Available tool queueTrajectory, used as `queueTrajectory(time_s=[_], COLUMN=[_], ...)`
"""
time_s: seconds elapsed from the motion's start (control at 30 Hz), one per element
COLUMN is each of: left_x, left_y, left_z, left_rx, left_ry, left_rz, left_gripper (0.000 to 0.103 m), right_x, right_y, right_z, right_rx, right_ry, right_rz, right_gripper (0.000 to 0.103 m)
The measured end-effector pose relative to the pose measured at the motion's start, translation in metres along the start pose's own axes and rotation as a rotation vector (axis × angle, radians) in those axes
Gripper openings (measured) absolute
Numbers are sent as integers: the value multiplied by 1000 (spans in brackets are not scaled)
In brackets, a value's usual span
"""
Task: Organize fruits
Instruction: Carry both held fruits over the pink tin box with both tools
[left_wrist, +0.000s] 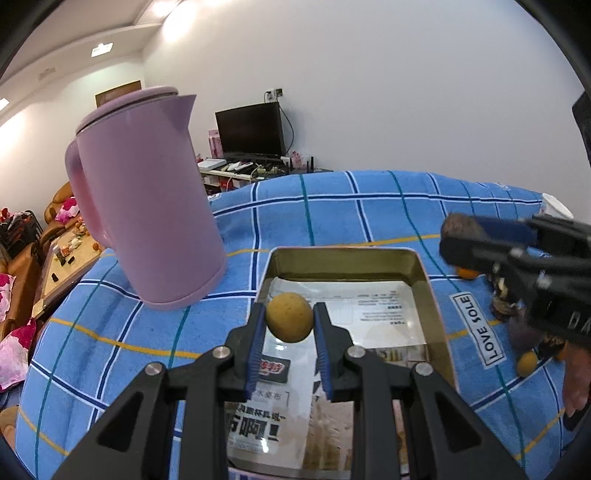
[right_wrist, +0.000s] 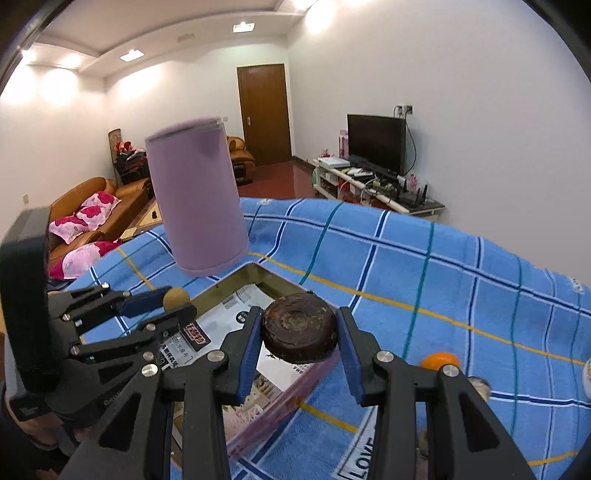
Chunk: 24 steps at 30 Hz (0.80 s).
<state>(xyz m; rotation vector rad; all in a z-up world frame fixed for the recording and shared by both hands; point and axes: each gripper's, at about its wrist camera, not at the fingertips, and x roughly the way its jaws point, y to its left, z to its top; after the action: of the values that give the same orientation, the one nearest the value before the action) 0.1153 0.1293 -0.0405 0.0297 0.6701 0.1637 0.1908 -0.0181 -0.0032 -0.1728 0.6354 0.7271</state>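
Blue rubber pads line both tools, and each pair is closed around a fruit. The left gripper (left_wrist: 289, 325) clamps a small tan, rough-skinned round fruit (left_wrist: 289, 316) between its fingers and holds it above the near part of the metal tin (left_wrist: 421, 275). The right gripper (right_wrist: 300, 334) is pinched on a dark brown, flattened fruit (right_wrist: 300, 328) with a dimpled top, carried over the tin's right edge (right_wrist: 288, 283); in the left wrist view the same tool (left_wrist: 452, 240) reaches in from the right with its dark load.

The tin is a shallow rectangular tray with gold-coloured walls, sitting on the blue checked cloth (left_wrist: 351, 206). As far as either view shows, its floor holds only printed paper and a small dark packet with red lettering (left_wrist: 273, 369); no fruit rests in it. So I judge the sorting barely begun: two fruits are lifted and about to be set down, none delivered.

Left on the cloth to the right of the tin are an orange (right_wrist: 439, 360), another small tan fruit (left_wrist: 526, 363), and some dark, blurred pieces beside them that I cannot identify.

Beyond the tin's far left corner stands a lilac lidded jug (left_wrist: 147, 206), upright and closed; its contents are hidden. Farther off are a television and a sofa.
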Motion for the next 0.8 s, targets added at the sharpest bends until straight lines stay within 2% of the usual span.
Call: queueTrajectory(time_s=[0.8], left_x=[27], left_y=[4], left_z=[6], left_rx=[28], left_ry=[57], left_rz=[3], left_gripper=[27], right_x=[47], right_y=[4], right_z=[-15], right_rx=[-7], right_ry=[99], right_rz=[16], right_gripper=[42])
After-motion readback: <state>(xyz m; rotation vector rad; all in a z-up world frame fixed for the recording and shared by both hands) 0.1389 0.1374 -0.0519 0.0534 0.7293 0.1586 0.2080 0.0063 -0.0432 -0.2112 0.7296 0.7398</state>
